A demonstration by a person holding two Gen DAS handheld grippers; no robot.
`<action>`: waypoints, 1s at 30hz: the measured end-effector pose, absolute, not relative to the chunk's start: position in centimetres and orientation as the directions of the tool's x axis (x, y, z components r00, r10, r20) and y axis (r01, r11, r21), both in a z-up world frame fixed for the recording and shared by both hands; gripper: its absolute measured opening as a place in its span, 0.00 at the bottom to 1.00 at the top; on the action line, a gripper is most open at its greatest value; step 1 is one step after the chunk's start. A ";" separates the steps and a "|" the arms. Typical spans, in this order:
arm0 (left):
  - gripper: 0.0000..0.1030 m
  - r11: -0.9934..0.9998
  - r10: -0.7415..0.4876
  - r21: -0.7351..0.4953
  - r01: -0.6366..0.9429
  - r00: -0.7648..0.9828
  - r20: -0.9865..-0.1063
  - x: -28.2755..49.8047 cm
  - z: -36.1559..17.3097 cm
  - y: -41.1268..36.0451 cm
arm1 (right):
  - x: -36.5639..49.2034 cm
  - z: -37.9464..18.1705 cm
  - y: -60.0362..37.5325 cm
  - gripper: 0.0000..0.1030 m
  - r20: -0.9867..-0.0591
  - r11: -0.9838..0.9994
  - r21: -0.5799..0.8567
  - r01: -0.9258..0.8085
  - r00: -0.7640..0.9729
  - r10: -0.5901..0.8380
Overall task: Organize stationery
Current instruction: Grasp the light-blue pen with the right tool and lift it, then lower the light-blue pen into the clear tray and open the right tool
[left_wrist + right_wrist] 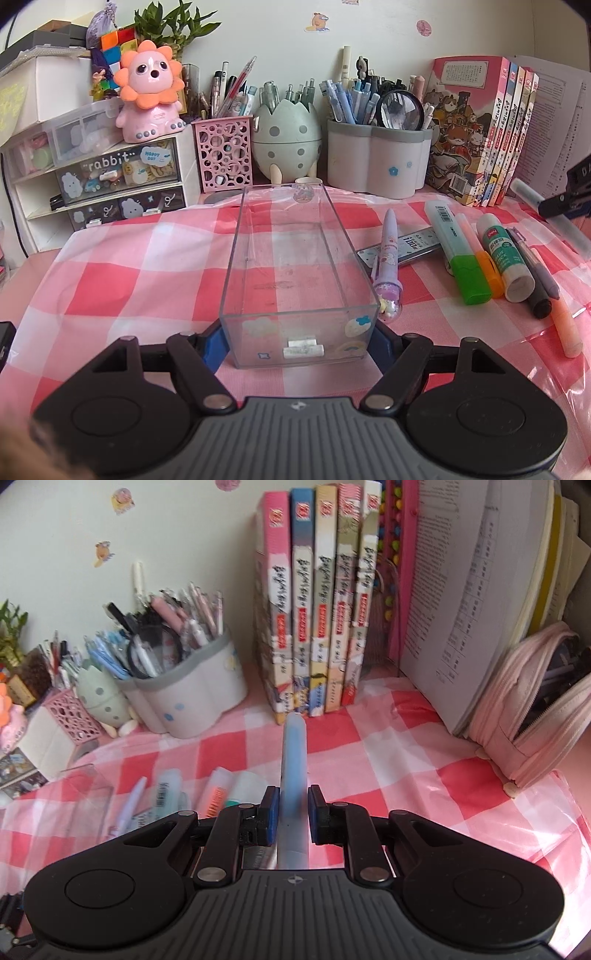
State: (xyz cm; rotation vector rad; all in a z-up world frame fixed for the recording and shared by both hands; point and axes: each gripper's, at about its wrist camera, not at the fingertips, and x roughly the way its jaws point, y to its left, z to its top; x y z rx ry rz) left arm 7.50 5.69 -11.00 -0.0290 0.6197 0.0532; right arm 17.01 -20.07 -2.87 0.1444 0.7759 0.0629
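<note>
The right gripper (291, 814) clamps 1 pale blue, frosted plastic pen (293, 775), probably capped, along its fingers, while the clear rectangular plastic drawer (295, 266) lies leftward, gripped by the left gripper (297, 341).

Lion figurine (149, 92), upright books (319, 602)

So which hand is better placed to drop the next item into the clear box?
Right. Its tool already grips the blue pen, lifted clear of the cloth, while the left tool is clamped on the clear box, steadying it.
</note>
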 end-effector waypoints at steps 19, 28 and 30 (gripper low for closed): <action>0.48 1.000 -0.018 -0.010 0.016 0.812 -0.583 7.5 -11.0 6.1 | 17.3 -1.0 -10.8 0.14 -0.692 0.902 0.394 -0.177 0.589 0.418; 0.48 1.000 -0.019 -0.012 0.015 0.813 -0.583 7.5 -11.0 6.1 | 19.1 -2.0 -5.5 0.14 -0.723 0.880 0.442 -0.176 0.511 0.466; 0.48 1.000 -0.018 -0.012 0.014 0.812 -0.583 7.5 -11.0 6.0 | 19.4 -2.5 -4.9 0.14 -0.731 0.881 0.445 -0.164 0.502 0.463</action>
